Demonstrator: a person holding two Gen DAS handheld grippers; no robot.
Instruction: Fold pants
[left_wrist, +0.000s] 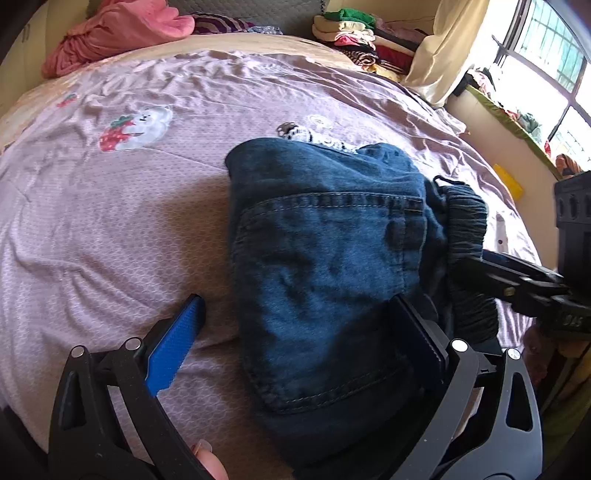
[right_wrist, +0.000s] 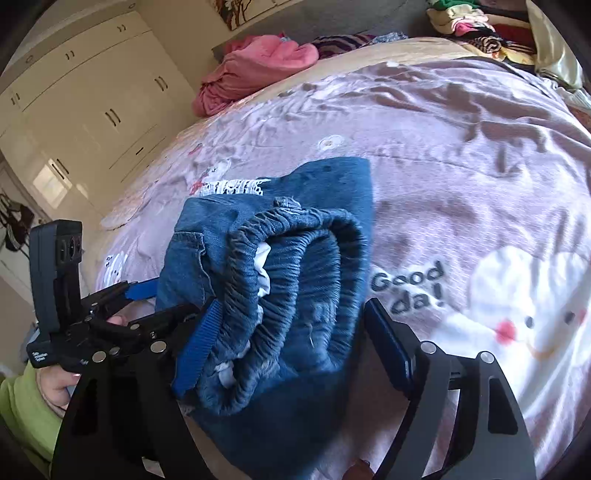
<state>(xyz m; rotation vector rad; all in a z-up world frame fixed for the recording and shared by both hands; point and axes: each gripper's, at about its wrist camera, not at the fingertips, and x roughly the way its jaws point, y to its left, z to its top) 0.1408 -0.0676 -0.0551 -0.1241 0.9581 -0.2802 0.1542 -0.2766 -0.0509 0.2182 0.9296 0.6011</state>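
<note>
We have the pants (left_wrist: 332, 280) folded into a bundle on the bed (left_wrist: 110, 221). Our left gripper (left_wrist: 295, 339) and right gripper (right_wrist: 291, 339) straddle it, jaws released, probably to square up its edges.

- Pants (left_wrist: 325, 280): blue denim showing as matt and slightly fuzzy, waistband ribbed.
- Bedsheet (left_wrist: 110, 221): thin cloth lying wrinkled, finely patterned, soft sheen.
- Left gripper (left_wrist: 295, 339): matt black frame, blue ridged pads (left_wrist: 173, 347).
- Wardrobe (right_wrist: 92, 92): reflecting light, glossy cream.
</note>
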